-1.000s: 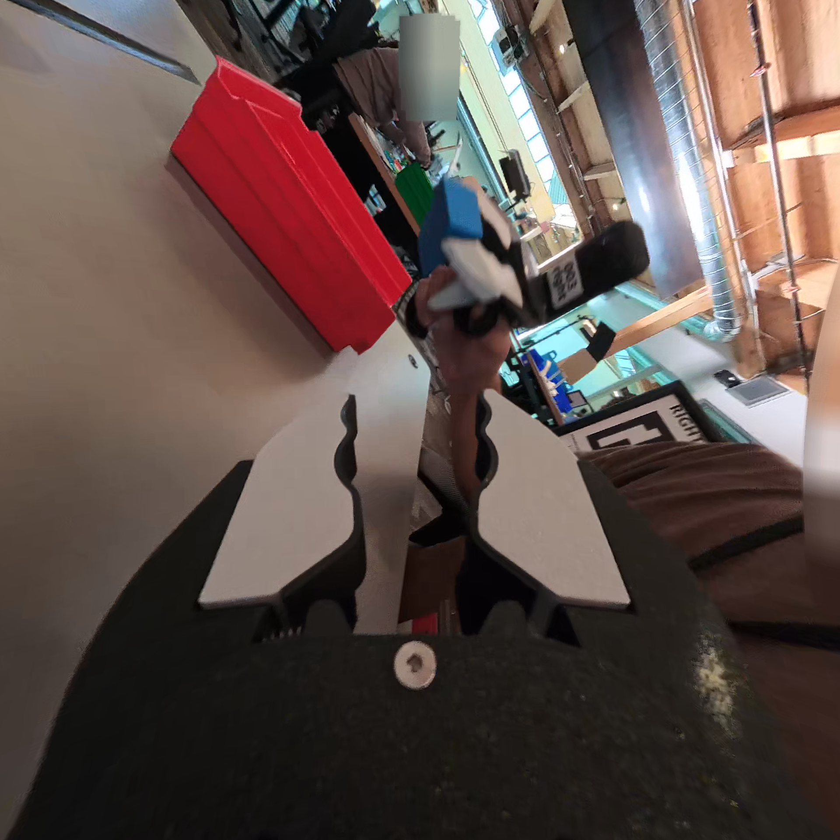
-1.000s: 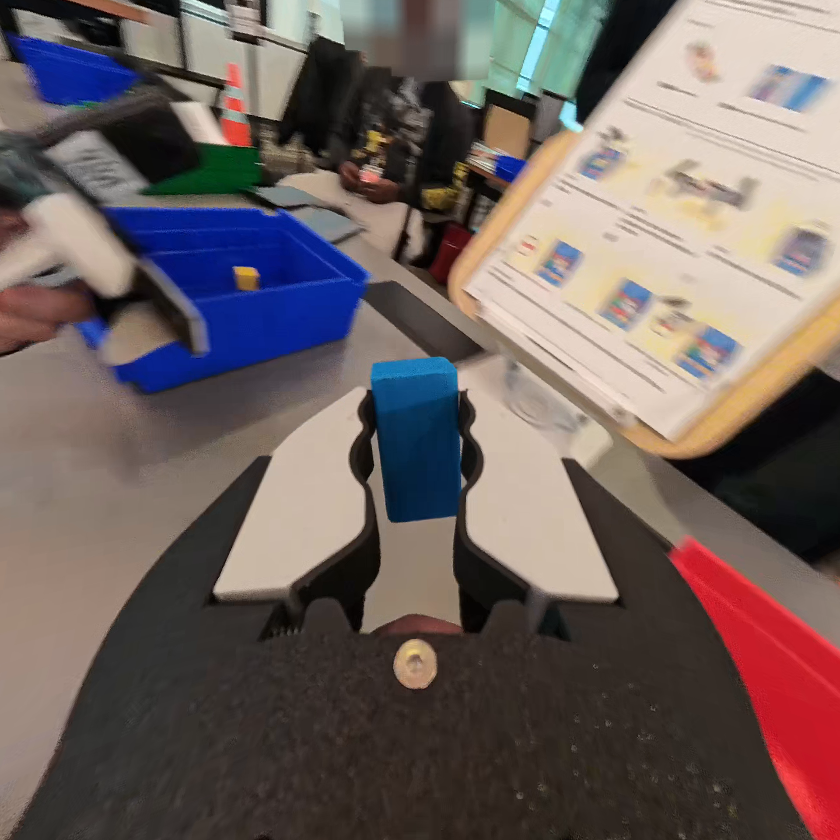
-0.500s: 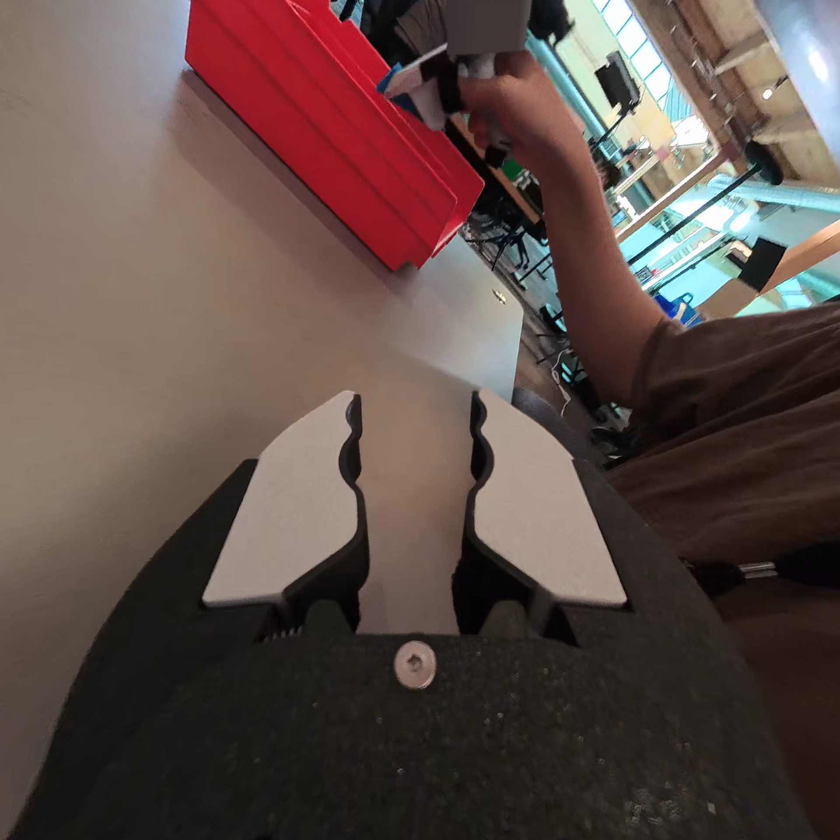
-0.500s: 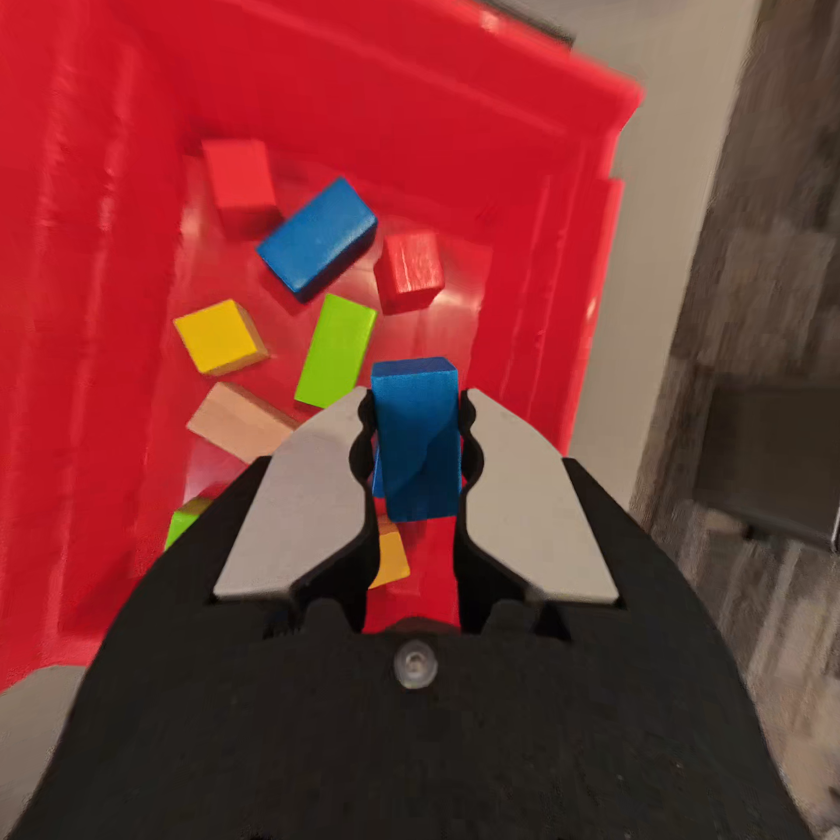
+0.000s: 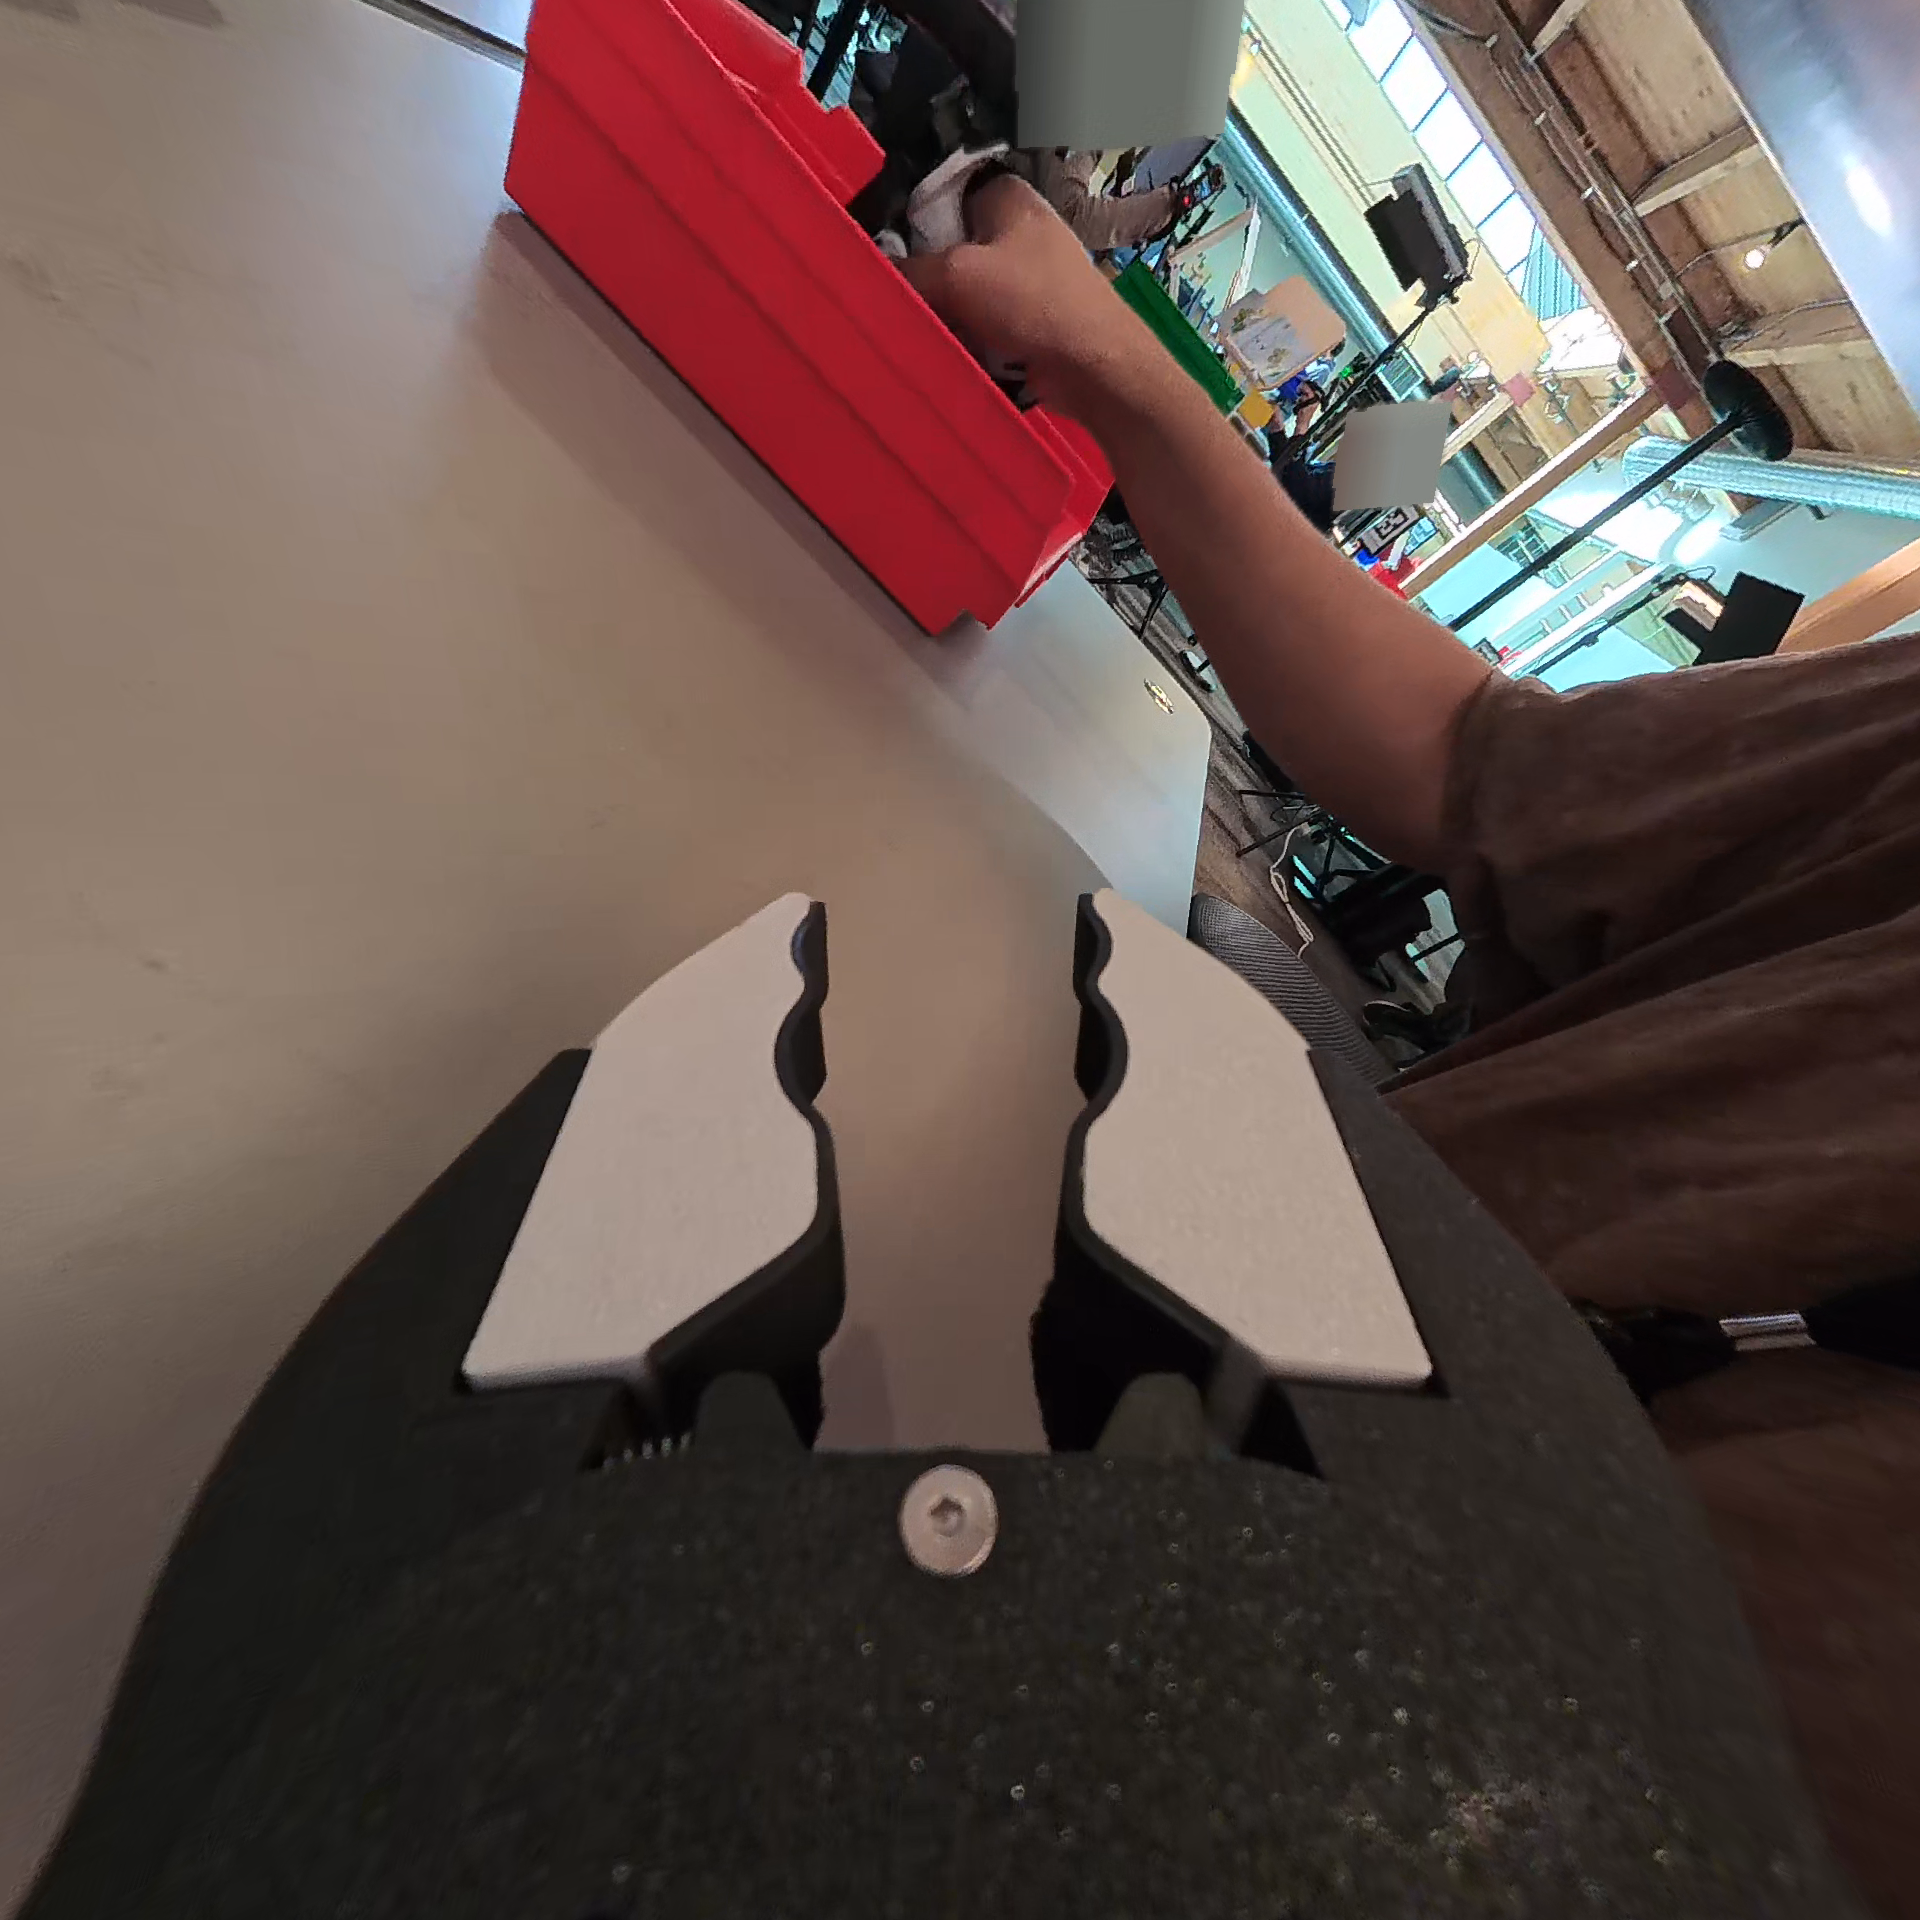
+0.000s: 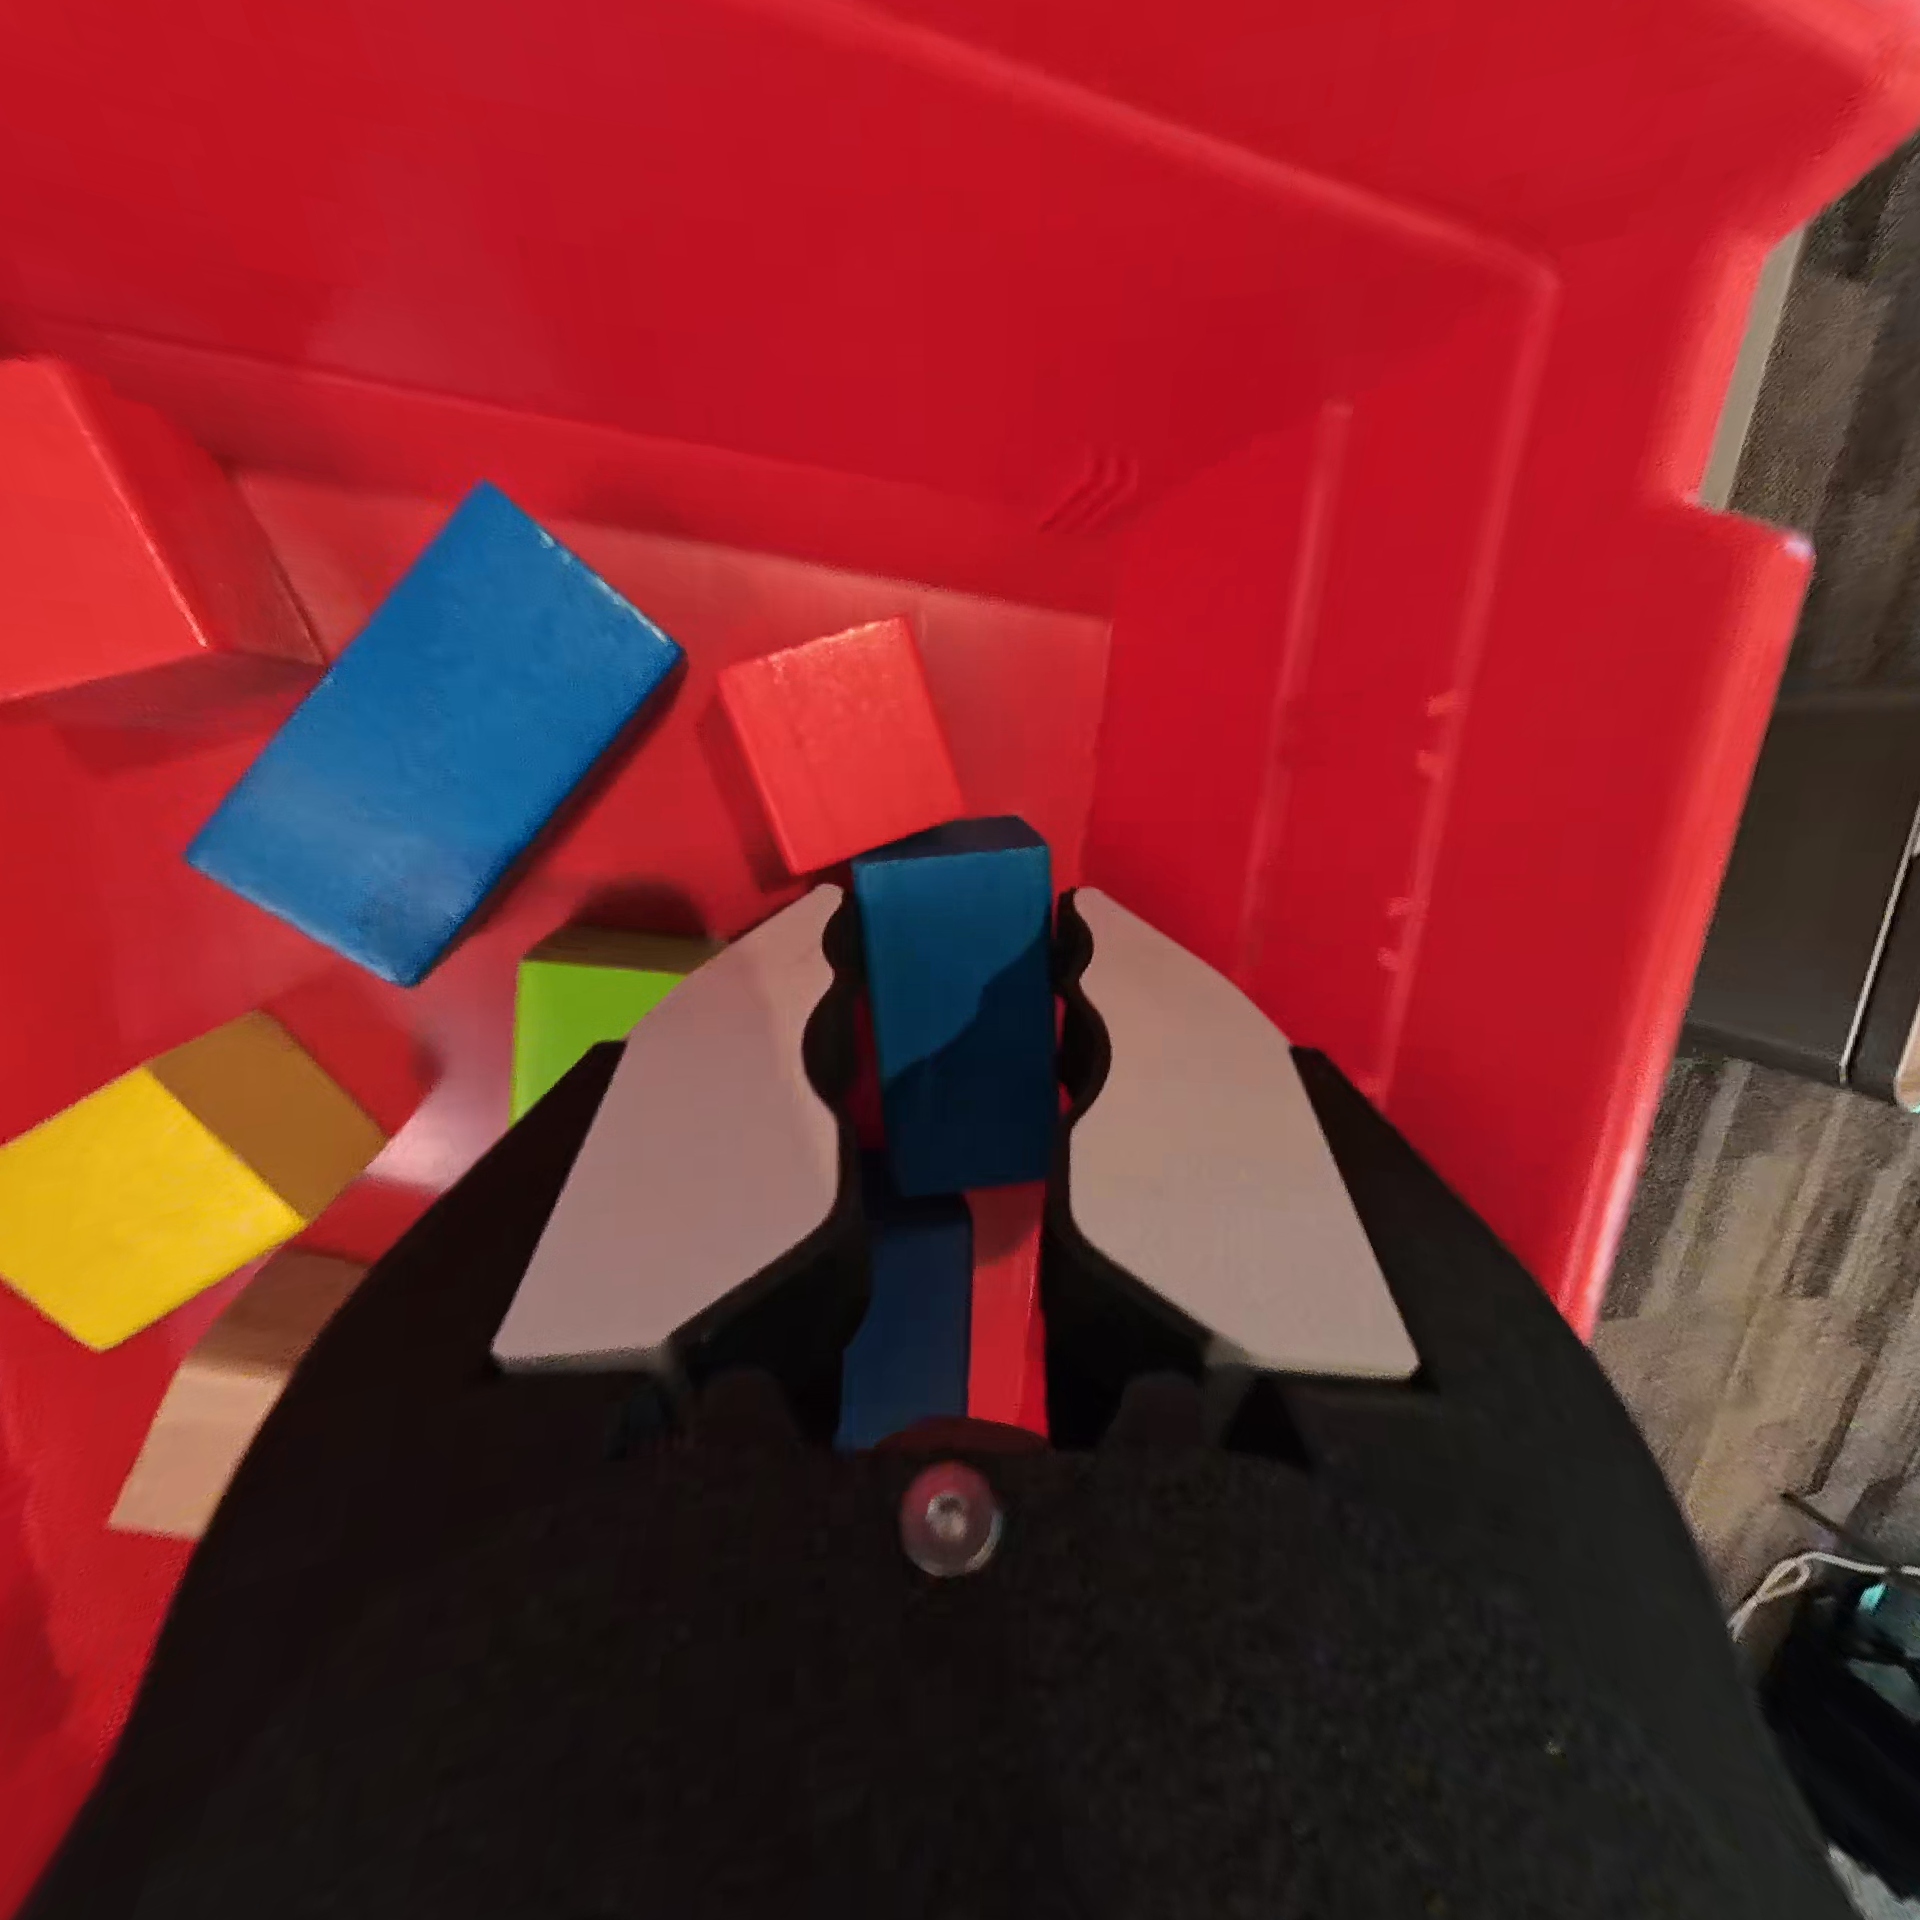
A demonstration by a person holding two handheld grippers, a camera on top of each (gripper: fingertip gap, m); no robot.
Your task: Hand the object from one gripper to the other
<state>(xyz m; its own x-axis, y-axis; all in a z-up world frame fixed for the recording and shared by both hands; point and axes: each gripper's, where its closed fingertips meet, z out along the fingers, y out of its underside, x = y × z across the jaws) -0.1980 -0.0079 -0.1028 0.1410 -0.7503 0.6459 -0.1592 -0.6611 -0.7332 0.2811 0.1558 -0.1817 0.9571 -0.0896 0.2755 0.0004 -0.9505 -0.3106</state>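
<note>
Grey tabletop [image 5: 312, 623] fills the left of the left wrist view, a workshop with timber beams and a metal duct at upper right. No writing is legible. Low at centre, the left gripper [image 5: 951, 914] stands with fingers apart, empty. At upper centre sits the red bin [image 5: 748, 312]. Inside it, the right gripper [image 6: 954, 904] clamps the blue block [image 6: 956, 997] above loose coloured blocks [image 6: 436, 727].

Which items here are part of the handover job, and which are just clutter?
In the job:
- small blue block, clamped in the right gripper
- left gripper, open and empty
- red bin

Lying about, inside the bin:
- large blue block
- red cube
- yellow block
- green block
</note>
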